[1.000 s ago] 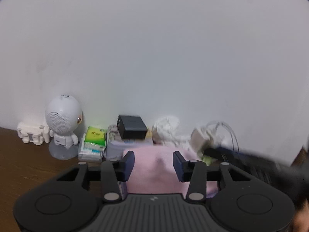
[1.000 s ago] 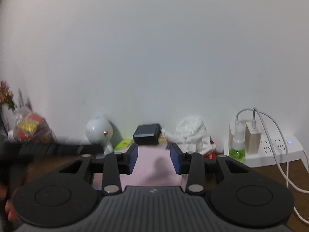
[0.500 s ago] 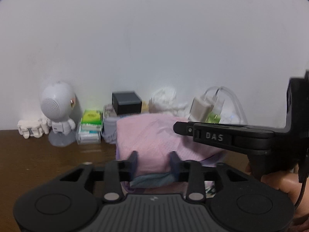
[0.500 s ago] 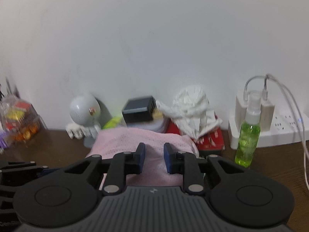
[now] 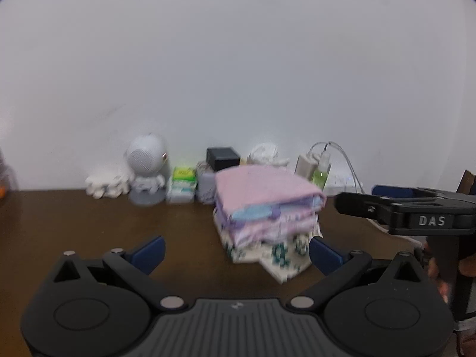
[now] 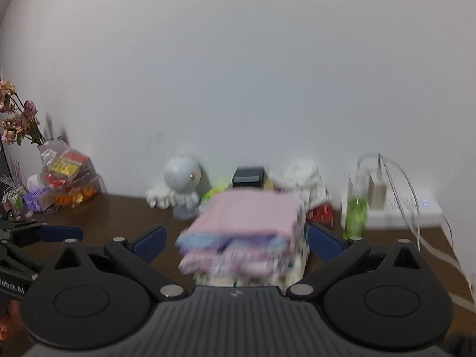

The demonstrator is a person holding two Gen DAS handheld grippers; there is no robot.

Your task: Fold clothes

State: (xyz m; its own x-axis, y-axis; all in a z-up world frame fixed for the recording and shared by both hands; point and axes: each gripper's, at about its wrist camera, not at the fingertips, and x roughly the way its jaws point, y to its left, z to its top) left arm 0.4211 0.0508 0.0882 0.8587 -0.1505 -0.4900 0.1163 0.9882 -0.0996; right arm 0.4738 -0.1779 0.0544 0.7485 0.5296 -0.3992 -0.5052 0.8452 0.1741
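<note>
A stack of folded clothes (image 5: 267, 208) sits on the brown table (image 5: 89, 220), pink on top, then light blue and lilac layers, with a white green-patterned piece at the bottom. My left gripper (image 5: 236, 254) has drawn back from it; its jaws are opening wide and hold nothing. In the right wrist view the same stack (image 6: 247, 232) lies just beyond my right gripper (image 6: 236, 241), whose jaws are also opening and stand apart from the cloth. The right gripper (image 5: 416, 211) shows at the right edge of the left wrist view.
Along the white wall stand a round white robot toy (image 5: 147, 172), tissue packs (image 5: 183, 184), a black box (image 5: 223, 157), a green spray bottle (image 6: 355, 211) and a power strip (image 6: 401, 208) with cables. A flower vase and a snack bag (image 6: 67, 175) sit at the left.
Both grippers let go of the pink cloth, opened wide and pulled back from the stack. The folded pile now rests on the table by itself.
</note>
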